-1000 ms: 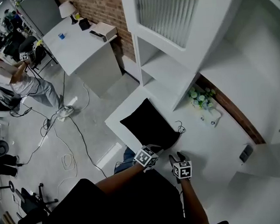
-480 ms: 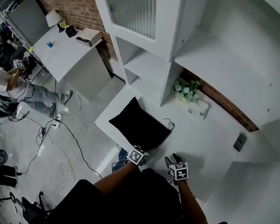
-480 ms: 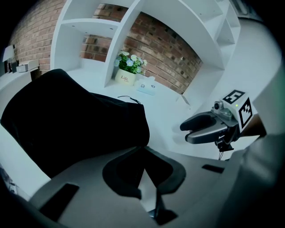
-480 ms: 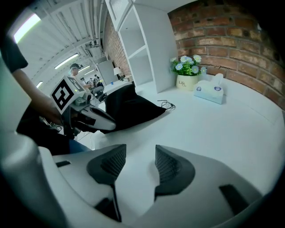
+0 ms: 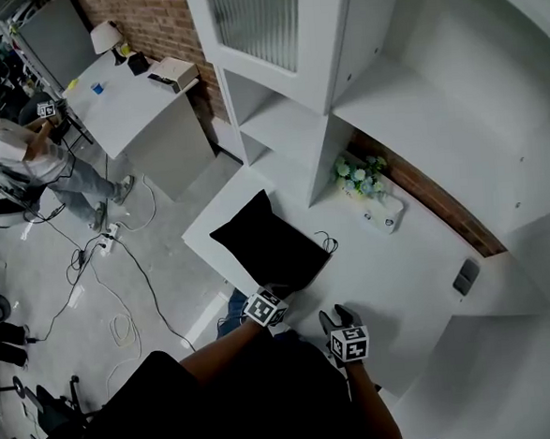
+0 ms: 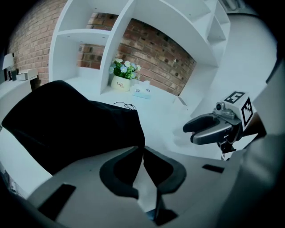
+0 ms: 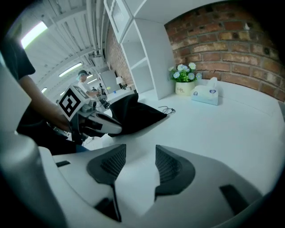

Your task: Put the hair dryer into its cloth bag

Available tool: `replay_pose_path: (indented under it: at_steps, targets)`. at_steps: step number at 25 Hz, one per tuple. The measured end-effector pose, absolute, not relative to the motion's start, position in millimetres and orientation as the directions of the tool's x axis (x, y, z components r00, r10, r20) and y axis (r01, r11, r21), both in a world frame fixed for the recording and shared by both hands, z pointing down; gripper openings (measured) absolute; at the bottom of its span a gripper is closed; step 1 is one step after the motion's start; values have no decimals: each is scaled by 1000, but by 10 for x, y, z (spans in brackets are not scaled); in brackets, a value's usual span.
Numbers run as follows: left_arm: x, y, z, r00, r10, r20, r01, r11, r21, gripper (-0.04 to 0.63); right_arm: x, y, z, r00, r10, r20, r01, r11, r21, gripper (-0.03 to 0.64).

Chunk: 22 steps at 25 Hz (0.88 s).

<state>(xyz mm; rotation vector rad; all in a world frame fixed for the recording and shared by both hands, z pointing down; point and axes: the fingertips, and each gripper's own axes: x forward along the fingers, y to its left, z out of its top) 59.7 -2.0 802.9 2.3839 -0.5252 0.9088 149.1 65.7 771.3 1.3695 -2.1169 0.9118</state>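
One black bag (image 5: 268,247), bulging; hair dryer unseen.
My left gripper (image 6: 142,150) pinches the bag's near corner; my right gripper (image 7: 139,153), jaws wide and empty, has it to the left.

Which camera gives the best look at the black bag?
The head view: nearly the whole bag lies in sight on the white counter. The left gripper view has it close but cut off below; the right gripper view has it small, partly behind the left claw.
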Motion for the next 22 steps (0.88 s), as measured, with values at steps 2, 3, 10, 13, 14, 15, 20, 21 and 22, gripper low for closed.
replay_pose_path:
  at_steps: [2,3,10,13,14,15,20,21,22]
  targets:
    - [598,31,7918,714,-191,674,-525,-783,335,29,1418,677,7653,-426,-638,642,-905,290,-312,221]
    - [601,59,7851,726,-206,656,-531,-774,345,31,1378,688,7638,-438,-642,630,-899,297,-322,221]
    - [626,216,7487,803,-250,541,-512,-753,412,120,1177,607,7483,-480,-684,549,-869,284,-405,222]
    - [587,188,7293,836,-268,479,-490,-756,433,159,1098,577,7315,-453,-725,519,-879,263,-399,222]
    - [567,187,7246,844,-276,460,-485,-759,434,172,1081,571,7257,-443,-736,512,-883,258,-393,222]
    - [548,201,7196,852,-282,442,-477,-768,428,175,1070,570,7197,-433,-746,506,-887,252,-387,222]
    - [344,356,6836,886,-279,370,-409,-846,341,179,1002,585,6878,-365,-803,471,-906,190,-378,222]
    - [283,391,6736,894,-280,350,-399,-853,337,181,970,590,6803,-348,-815,463,-910,175,-377,222]
    - [211,428,6629,901,-283,328,-391,-857,336,181,917,603,6725,-334,-825,456,-912,162,-376,222]
